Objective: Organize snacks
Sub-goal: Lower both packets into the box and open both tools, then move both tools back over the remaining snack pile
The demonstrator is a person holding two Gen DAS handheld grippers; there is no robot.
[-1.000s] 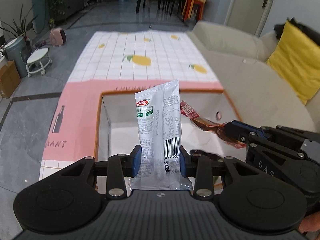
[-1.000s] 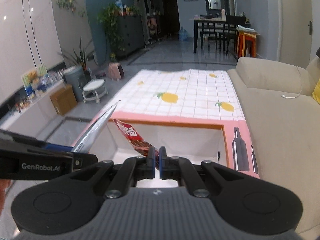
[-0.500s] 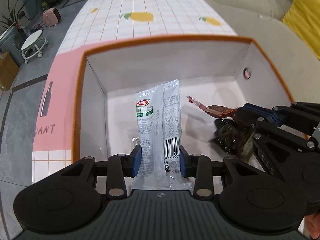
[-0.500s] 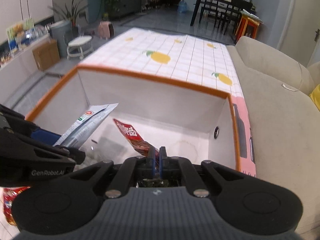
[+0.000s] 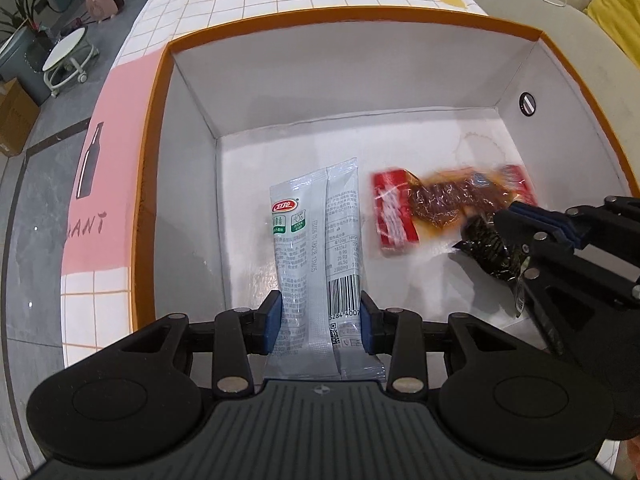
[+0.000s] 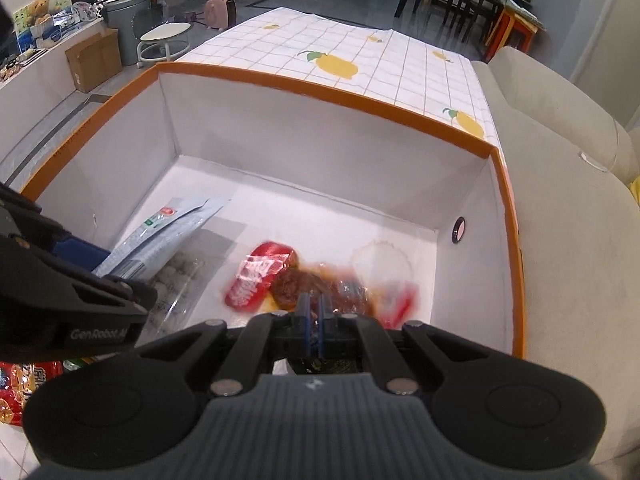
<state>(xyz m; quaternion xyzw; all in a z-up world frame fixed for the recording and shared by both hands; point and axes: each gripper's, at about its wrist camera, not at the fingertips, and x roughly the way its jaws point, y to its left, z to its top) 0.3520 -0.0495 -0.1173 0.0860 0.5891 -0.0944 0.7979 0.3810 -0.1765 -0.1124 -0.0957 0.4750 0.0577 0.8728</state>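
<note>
Looking down through both wrist cameras, we find the two grippers lowered inside a white cardboard box with an orange rim (image 5: 156, 168), which stands on a white grid-patterned tablecloth printed with yellow lemons and a pink border (image 5: 224, 4). Our left gripper (image 5: 321, 316) has a pale grey-white foil snack sachet with a red logo and barcode (image 5: 316, 240) between its blue pads; the jaws are opening, yet in the left view both pads touch the sachet's edges, so we record it as gripped. The sachet stands roughly upright over the box floor, toward the left wall; whether its far end touches the floor we cannot tell. Our right gripper (image 6: 314, 312) is clenched fully, its blue pads pinched on the end of a clear-and-red packet of dark brown meat snack (image 5: 444, 204). That packet is motion-blurred in both views and lies low over the box floor, right of the sachet and apart from it. A dark green-black crinkled packet (image 5: 490, 252) sits just beside the right gripper's fingers, on the floor beneath them. A round dark grommet (image 5: 527, 103) shows in the right wall. A beige sofa (image 6: 568, 208) runs along the box's right side.
</note>
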